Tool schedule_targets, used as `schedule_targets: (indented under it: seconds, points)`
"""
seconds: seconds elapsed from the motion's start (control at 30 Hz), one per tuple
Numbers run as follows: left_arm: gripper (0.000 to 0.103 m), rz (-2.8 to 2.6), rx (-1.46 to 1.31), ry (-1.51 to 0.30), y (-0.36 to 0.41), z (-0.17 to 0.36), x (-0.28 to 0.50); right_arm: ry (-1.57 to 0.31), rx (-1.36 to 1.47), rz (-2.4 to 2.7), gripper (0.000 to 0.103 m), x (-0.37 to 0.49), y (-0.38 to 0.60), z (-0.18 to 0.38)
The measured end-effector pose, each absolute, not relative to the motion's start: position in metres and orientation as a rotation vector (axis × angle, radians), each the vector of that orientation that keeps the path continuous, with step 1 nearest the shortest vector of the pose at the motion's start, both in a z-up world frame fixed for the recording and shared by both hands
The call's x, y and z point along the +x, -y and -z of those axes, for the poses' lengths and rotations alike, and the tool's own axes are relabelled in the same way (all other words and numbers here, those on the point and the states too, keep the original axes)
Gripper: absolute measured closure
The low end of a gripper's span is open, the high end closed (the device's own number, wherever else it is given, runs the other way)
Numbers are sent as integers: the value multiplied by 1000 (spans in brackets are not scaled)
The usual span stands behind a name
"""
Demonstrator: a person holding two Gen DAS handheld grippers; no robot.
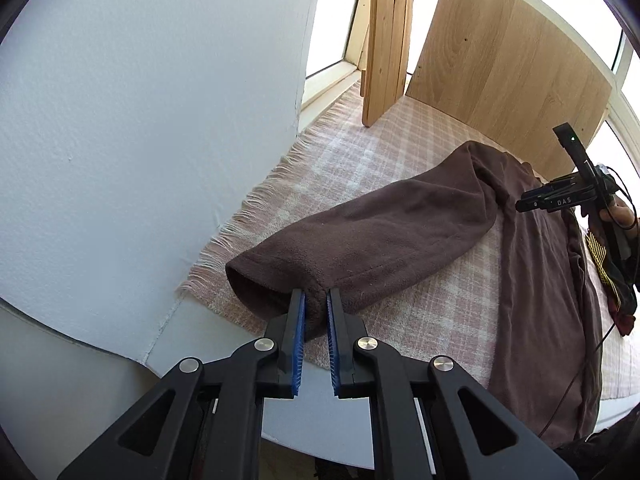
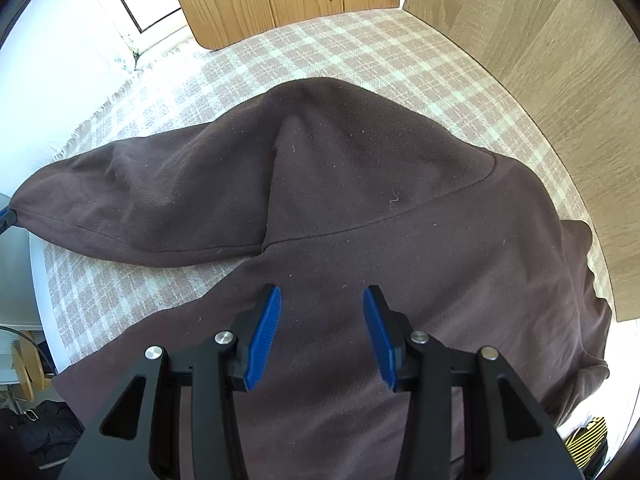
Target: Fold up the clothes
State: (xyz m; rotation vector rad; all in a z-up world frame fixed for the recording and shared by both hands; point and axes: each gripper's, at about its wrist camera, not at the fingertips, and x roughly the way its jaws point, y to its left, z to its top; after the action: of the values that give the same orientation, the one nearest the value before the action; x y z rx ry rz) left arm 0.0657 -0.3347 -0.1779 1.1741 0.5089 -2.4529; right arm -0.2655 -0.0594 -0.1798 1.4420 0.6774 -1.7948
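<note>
A brown fleece top (image 2: 400, 240) lies spread on a pink checked blanket (image 2: 320, 48). Its sleeve (image 1: 380, 236) stretches out toward the left. My left gripper (image 1: 316, 294) is shut on the sleeve's cuff, with the fabric pinched between the blue pads and lifted a little off the blanket. In the right wrist view the same cuff end (image 2: 24, 208) reaches the left edge of the picture. My right gripper (image 2: 322, 296) hovers open over the body of the top, below the armpit seam, with nothing between its fingers. It also shows far right in the left wrist view (image 1: 524, 203), held by a hand.
The blanket's fringed edge (image 1: 240, 216) meets a white wall (image 1: 140, 120). Wooden boards (image 1: 508, 68) and planks (image 1: 386, 40) stand at the far side. A white table rim (image 1: 224, 344) runs below the cuff. A yellow-striped dark item (image 2: 588, 440) lies by the top's right side.
</note>
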Motion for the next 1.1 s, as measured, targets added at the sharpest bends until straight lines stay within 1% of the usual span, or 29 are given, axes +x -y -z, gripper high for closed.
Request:
schedule_targets:
  seconds: [0.13, 0.23, 0.3, 0.37, 0.47, 0.6, 0.67, 0.8, 0.93, 1.03, 1.1]
  points:
    - [94, 2468, 1164, -388, 331, 165, 65, -559, 1464, 1714, 60, -260, 58, 175]
    - [94, 2521, 1165, -265, 316, 165, 65, -600, 1464, 1704, 60, -258, 64, 176]
    - [93, 2473, 1279, -200, 312, 188, 62, -620, 1483, 1728, 60, -267, 63, 180]
    - [93, 2439, 1367, -248, 313, 212, 68, -599, 1557, 1705, 60, -283, 61, 190]
    - [91, 2399, 1422, -253, 311, 231, 75, -536, 1619, 1651, 60, -296, 57, 200]
    - [80, 2354, 1461, -322, 316, 234, 80, -592, 1604, 1640, 60, -296, 56, 189]
    - [65, 2332, 1447, -341, 318, 229, 90, -621, 1593, 1634, 60, -296, 54, 183]
    - [64, 2330, 1371, -349, 326, 205, 97, -631, 1596, 1633, 60, -301, 47, 178]
    - [60, 2374, 1310, -242, 335, 190, 65, -636, 1590, 1637, 60, -301, 42, 180]
    - [60, 2381, 1372, -129, 340, 199, 37, -653, 1578, 1640, 60, -298, 39, 180]
    - [60, 2378, 1416, -123, 347, 210, 26, -659, 1565, 1639, 60, -296, 35, 179]
